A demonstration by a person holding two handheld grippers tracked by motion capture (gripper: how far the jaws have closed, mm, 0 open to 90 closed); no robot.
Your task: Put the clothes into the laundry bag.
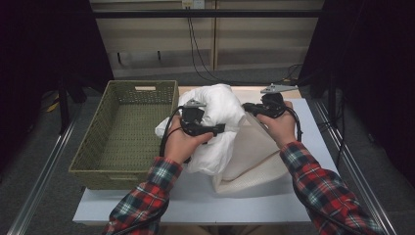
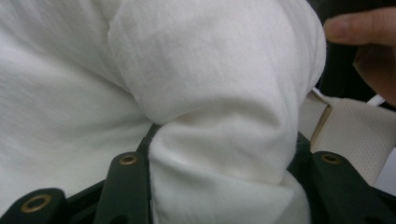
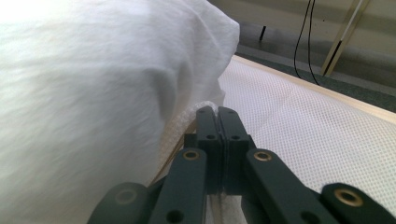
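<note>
A plump white pillow (image 1: 215,105) lies half inside a cream mesh cover (image 1: 254,161) on the white table top (image 1: 195,196). My left gripper (image 1: 221,128) is shut on a thick fold of the pillow (image 2: 210,93), which bulges between its jaws (image 2: 224,186). My right gripper (image 1: 245,106) is at the cover's open end, jaws pressed together on the mesh edge (image 3: 189,119). In the right gripper view the closed jaws (image 3: 217,112) sit between the pillow (image 3: 93,93) and the flat mesh cover (image 3: 303,121).
A green woven basket (image 1: 122,88) stands at the left, touching the table's left side. Cables (image 1: 195,49) hang against the wall panels behind. A finger of the other hand (image 2: 359,23) shows past the pillow, with the cover (image 2: 355,135) below it.
</note>
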